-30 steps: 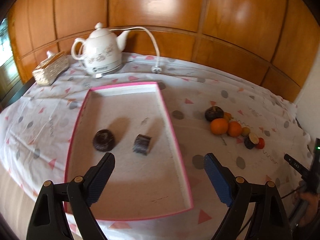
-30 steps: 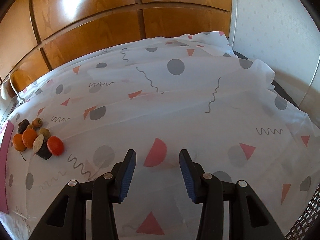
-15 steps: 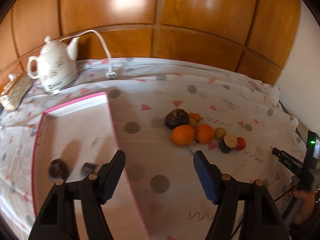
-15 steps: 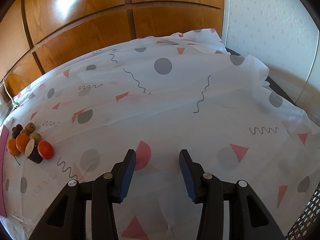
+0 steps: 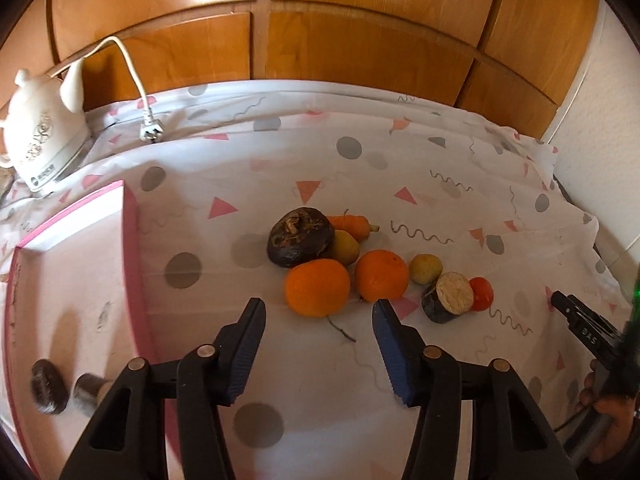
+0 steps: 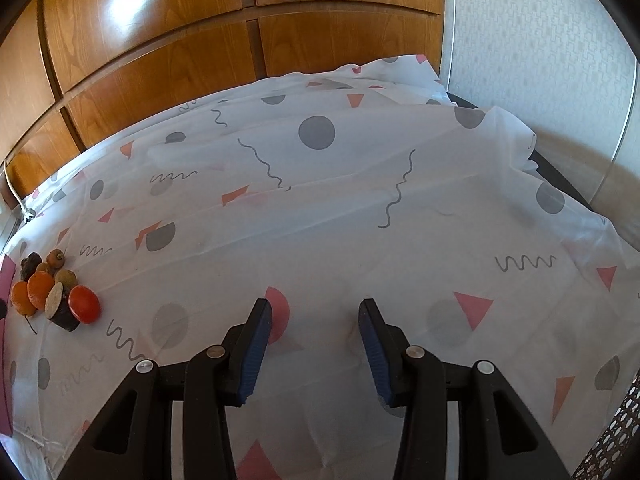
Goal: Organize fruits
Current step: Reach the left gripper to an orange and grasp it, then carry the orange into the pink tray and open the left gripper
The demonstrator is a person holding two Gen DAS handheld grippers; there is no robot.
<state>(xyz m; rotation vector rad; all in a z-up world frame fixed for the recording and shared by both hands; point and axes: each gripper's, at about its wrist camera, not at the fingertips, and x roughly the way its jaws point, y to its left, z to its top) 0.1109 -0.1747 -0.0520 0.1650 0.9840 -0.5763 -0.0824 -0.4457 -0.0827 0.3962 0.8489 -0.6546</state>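
The left gripper [image 5: 318, 322] hangs over the patterned tablecloth [image 5: 400, 152], its jaws just narrowing yet apart and empty, with the nearest orange [image 5: 317, 287] just beyond the fingertips. The fruit pile sits mid-table: a second orange [image 5: 381, 274] touching the first, a dark round fruit [image 5: 300, 237] behind, a cut dark piece [image 5: 447, 297] beside a small red fruit [image 5: 481, 293]. Toward the table's left edge, the pink-rimmed tray [image 5: 130, 236] holds two dark pieces [image 5: 49, 386]. A white kettle [image 5: 40, 132] stands at the far left corner. The right gripper [image 6: 315, 322] is part-open, holding nothing, over bare cloth well apart from the pile.
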